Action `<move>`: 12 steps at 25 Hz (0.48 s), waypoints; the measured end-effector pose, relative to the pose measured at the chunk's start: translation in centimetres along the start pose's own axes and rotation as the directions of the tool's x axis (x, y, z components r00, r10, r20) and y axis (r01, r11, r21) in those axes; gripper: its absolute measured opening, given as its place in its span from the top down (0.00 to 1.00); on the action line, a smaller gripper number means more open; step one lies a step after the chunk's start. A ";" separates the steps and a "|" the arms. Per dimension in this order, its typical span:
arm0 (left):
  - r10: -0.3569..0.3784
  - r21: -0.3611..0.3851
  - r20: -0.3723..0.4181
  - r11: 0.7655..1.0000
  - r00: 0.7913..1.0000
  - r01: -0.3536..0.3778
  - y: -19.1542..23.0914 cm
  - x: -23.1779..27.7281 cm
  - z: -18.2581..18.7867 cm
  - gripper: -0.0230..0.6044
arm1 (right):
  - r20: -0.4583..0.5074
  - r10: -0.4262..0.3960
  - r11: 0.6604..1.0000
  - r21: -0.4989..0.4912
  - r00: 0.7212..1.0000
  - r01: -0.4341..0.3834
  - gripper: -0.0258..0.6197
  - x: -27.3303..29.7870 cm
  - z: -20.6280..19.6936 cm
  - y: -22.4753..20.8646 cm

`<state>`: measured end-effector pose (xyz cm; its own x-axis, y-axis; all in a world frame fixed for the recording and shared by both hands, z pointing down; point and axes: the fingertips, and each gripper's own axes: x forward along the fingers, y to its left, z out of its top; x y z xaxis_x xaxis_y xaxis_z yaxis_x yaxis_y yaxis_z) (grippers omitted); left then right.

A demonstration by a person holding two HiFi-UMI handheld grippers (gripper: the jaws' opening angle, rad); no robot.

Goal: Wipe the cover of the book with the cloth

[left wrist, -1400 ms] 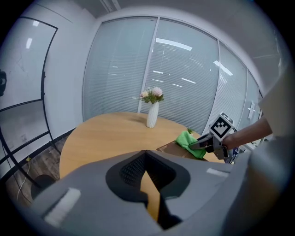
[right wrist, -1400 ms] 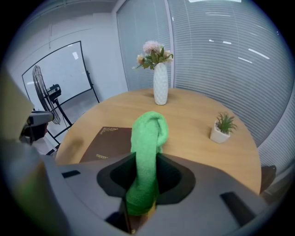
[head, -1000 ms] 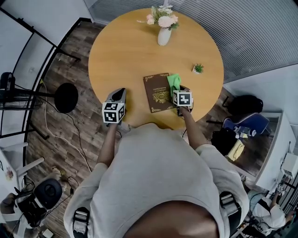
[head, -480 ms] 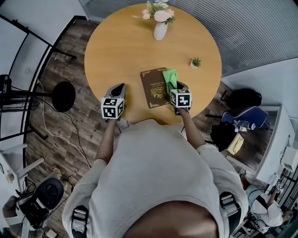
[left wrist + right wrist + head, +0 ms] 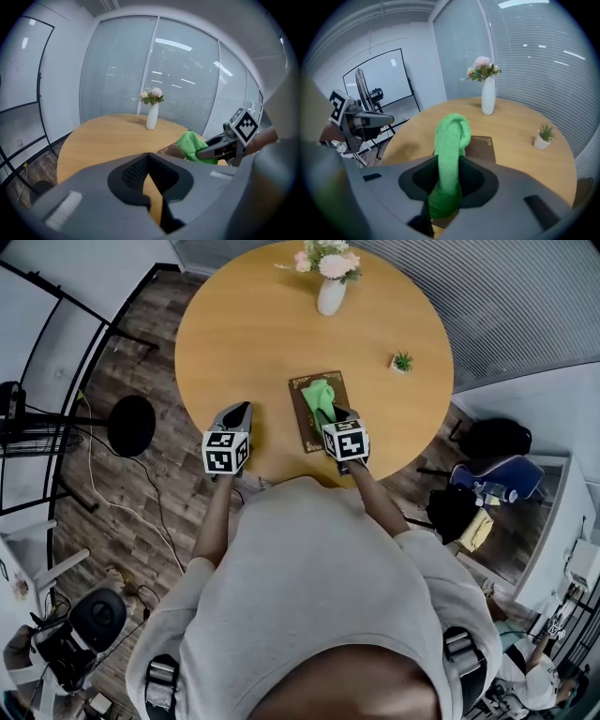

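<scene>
Right gripper view, bright-green cloth (image 5: 451,140) upright in the tight right claw (image 5: 446,161), over dark-brown book (image 5: 480,146) — left claw (image 5: 149,157) closed.

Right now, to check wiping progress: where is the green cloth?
In the head view, the cloth sits over the book, right of centre, clamped in the right gripper.

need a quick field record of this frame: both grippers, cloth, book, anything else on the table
left gripper: shut, empty, at the table's near-left edge
right gripper: shut on the cloth
cloth: green, bunched, over the book's cover; contact can't be told
book: brown, closed, flat on the table
table: round, wooden
also on table: white vase with flowers at the far side, small potted plant to the right of the book
</scene>
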<state>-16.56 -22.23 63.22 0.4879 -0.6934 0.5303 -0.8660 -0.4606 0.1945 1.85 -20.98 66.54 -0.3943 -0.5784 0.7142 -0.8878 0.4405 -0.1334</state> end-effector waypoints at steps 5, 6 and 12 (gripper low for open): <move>0.018 -0.009 -0.003 1.000 1.000 -0.018 0.5 -0.6 -0.4 0.95 | -0.028 0.057 0.998 -0.030 0.998 -0.058 0.77 1.4 -0.2 2.8; 0.022 -0.011 -0.005 1.000 1.000 -0.022 0.6 -0.7 -0.5 0.95 | -0.032 0.066 0.997 -0.032 0.997 -0.067 0.77 1.6 -0.3 3.2; 0.041 -0.025 -0.012 0.999 0.999 -0.042 1.0 -1.3 -1.3 0.95 | -0.063 0.098 0.994 -0.037 0.993 -0.101 0.77 2.8 -0.9 4.6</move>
<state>-18.25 -21.05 63.78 0.4503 -0.7052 0.5476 -0.8880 -0.4174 0.1927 -3.10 -19.97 68.59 -0.4641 -0.4879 0.7393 -0.8340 0.5218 -0.1792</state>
